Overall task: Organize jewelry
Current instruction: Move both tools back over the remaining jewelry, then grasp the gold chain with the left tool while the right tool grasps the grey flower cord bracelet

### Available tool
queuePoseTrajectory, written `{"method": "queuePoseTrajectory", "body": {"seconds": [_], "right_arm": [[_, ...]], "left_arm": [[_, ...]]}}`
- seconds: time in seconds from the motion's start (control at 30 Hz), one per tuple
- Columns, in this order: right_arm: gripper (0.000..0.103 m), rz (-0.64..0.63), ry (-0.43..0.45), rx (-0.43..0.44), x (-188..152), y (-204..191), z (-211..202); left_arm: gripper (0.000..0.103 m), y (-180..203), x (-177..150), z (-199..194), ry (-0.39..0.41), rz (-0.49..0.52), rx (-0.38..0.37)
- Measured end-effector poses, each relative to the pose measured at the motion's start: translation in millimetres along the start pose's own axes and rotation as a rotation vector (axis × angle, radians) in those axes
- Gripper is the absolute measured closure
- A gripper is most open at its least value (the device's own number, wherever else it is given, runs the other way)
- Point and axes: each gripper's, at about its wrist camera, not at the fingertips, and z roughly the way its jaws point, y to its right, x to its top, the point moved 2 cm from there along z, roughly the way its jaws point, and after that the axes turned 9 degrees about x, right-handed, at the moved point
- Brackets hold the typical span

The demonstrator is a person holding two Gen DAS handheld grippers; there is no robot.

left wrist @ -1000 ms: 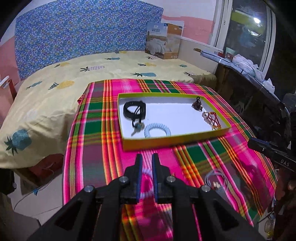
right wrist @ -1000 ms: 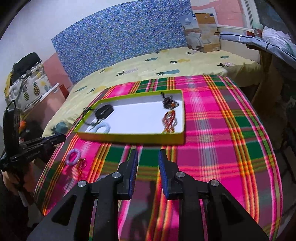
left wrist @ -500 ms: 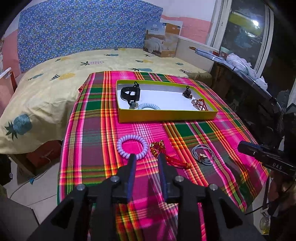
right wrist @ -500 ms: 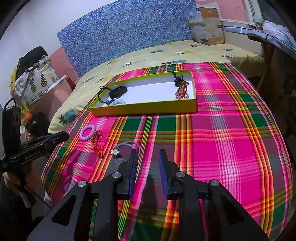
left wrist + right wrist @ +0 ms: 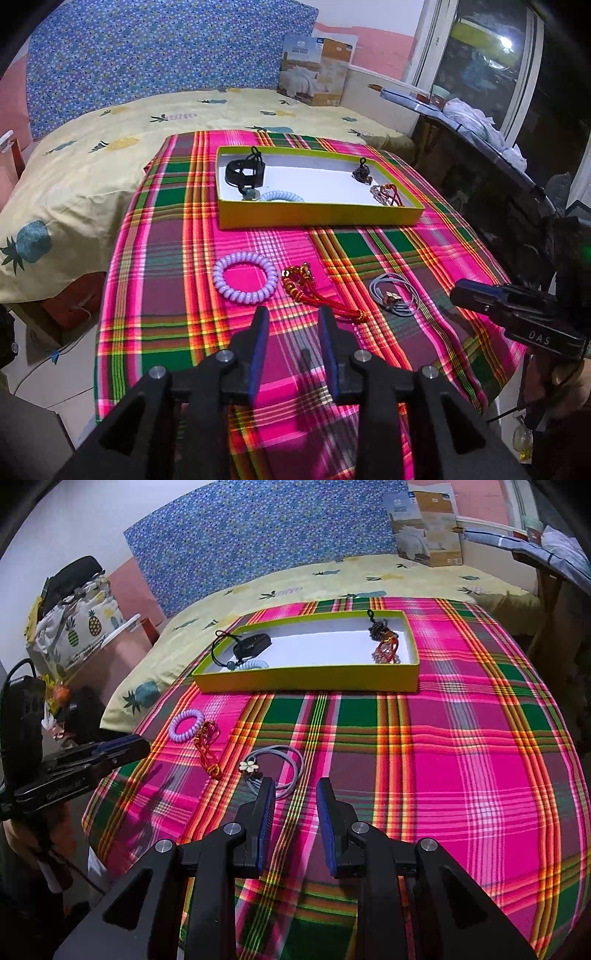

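1. Left gripper (image 5: 293, 314): jaws opening, empty; lilac coil bracelet (image 5: 245, 277) and red tassel (image 5: 314, 291) just ahead.
2. Right gripper (image 5: 293, 788): jaws apart, empty; grey cord (image 5: 277, 766) at its left fingertip.
3. Tray (image 5: 306, 679) beyond, unobstructed; the pineapple bag (image 5: 74, 627) shows only in the right view.

A plaid cloth (image 5: 177, 295) covers the table. Just ahead of the left gripper (image 5: 293, 321) lie a lilac coil bracelet (image 5: 245, 277), a red cord charm (image 5: 314, 293) and a grey cord necklace (image 5: 395, 298). Farther ahead sits a yellow tray (image 5: 317, 218).
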Motion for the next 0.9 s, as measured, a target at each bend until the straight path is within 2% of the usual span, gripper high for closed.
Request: {"method": "queuePoseTrajectory", "body": {"seconds": [0.33, 0.5, 0.9], "right_arm": [[0.079, -0.028, -0.023, 0.020, 1, -6, 14], [0.079, -0.062, -0.033, 0.031, 3, -14, 22], [0.078, -0.165, -0.086, 0.045, 7, -33, 55]], "left_arm": [[0.072, 2, -1, 12, -0.023, 0.004, -0.016], [0.069, 0, -1, 14, -0.023, 0.001, -0.019], [0.068, 0, 1, 28, -0.049, -0.019, -0.041]]}}
